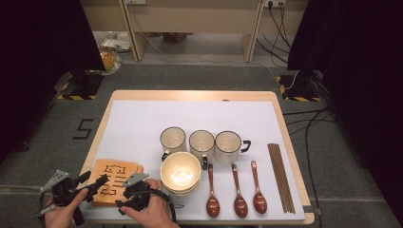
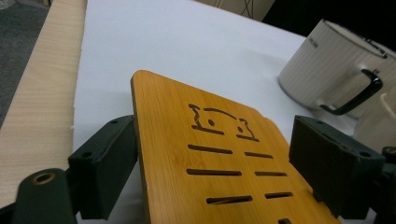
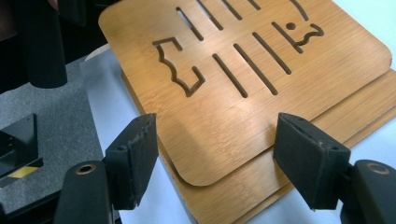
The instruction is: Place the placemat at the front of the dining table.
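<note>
straddling the top board [image 2: 210, 154], the left gripper [image 2: 215, 172] stands with jaws apart, one at each long edge and neither pressing in; the board's long axis runs straight away from it, near to far, toward the far-left of the table [image 1: 142, 123]; the right gripper [image 3: 215, 154] hovers with jaws spread over the rounded near corner of the same board, also gripping nothing; the stack of boards [image 1: 114, 183] lies at the near left corner of the table, just left of the bowl [image 1: 180, 173], with both hands at its near edge; the left gripper looks the better placed, its jaws already bracketing the board's width, so closing them may be all the next move asks; the right gripper faces the corner at a slant; the right gripper view shows what the left one hides: at least two more boards under the top one, fanned slightly out of line, so a pinch risks catching more than one layer; the left gripper view in turn shows a mug [image 2: 336, 74] beyond the board to the right, well apart; the high view adds three mugs [image 1: 202, 145], three spoons [image 1: 236, 192] and chopsticks [image 1: 280, 175] in order to the right.
</note>
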A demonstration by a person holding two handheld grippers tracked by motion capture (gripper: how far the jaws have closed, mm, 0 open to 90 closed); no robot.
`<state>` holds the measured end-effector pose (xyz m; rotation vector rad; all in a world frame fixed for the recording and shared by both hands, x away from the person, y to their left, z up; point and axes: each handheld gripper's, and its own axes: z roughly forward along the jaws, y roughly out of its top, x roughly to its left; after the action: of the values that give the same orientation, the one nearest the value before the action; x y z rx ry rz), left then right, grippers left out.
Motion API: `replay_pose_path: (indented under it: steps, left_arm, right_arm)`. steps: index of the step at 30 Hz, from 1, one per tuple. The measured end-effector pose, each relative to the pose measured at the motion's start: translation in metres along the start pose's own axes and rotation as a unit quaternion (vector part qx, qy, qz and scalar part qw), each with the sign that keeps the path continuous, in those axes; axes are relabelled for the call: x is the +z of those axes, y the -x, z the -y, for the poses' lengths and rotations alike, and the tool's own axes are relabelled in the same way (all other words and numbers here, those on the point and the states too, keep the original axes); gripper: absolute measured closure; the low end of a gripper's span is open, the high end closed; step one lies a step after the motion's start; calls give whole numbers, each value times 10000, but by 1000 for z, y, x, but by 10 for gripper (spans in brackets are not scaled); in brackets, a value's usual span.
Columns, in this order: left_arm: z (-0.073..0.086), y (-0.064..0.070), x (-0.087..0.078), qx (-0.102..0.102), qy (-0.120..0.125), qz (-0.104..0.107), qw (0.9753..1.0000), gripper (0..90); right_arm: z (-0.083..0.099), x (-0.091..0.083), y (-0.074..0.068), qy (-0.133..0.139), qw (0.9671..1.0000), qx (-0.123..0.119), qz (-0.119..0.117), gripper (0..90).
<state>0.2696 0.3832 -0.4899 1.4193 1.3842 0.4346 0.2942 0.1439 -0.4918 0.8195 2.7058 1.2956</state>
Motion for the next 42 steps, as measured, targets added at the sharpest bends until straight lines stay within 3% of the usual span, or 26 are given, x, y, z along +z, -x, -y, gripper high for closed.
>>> replay_pose_path:
  steps: [4, 13, 14, 16, 17, 19, 20, 23, 34, 42]
  left_arm:
    - [-2, 1, -3, -73, 196, 106, 9997, 175]
    - [-1, 2, -4, -330, 388, 148, 9986, 211]
    - [-1, 2, -5, -365, 371, 185, 9985, 216]
    - [1, 3, -2, -573, 321, 460, 9968, 270]
    - [3, 6, 0, -555, 250, 462, 9971, 271]
    - [3, 12, 2, -227, 154, 374, 9989, 275]
    - [3, 13, 2, -224, 164, 400, 9988, 282]
    - [1, 13, 2, -260, 269, 454, 9983, 342]
    - [6, 5, 3, -828, 399, 669, 9935, 658]
    - [6, 11, 5, -852, 481, 781, 9921, 785]
  right_arm:
    - [1, 0, 1, 59, 10000, -19, 15, 306]
    - [3, 0, 1, 115, 9999, -30, 44, 305]
    - [3, 0, 1, 120, 9999, -29, 52, 305]
    - [3, 1, 1, 151, 9999, -34, 57, 306]
    - [3, 1, 0, 162, 9999, -19, 46, 305]
    - [3, 1, 0, 156, 9999, -29, 54, 305]
    - [3, 1, 0, 160, 9999, -12, 49, 306]
    - [3, 1, 0, 166, 9998, -20, 56, 305]
    - [3, 1, 1, 179, 9998, -25, 64, 305]
    - [4, 0, 0, 176, 9998, -71, 83, 319]
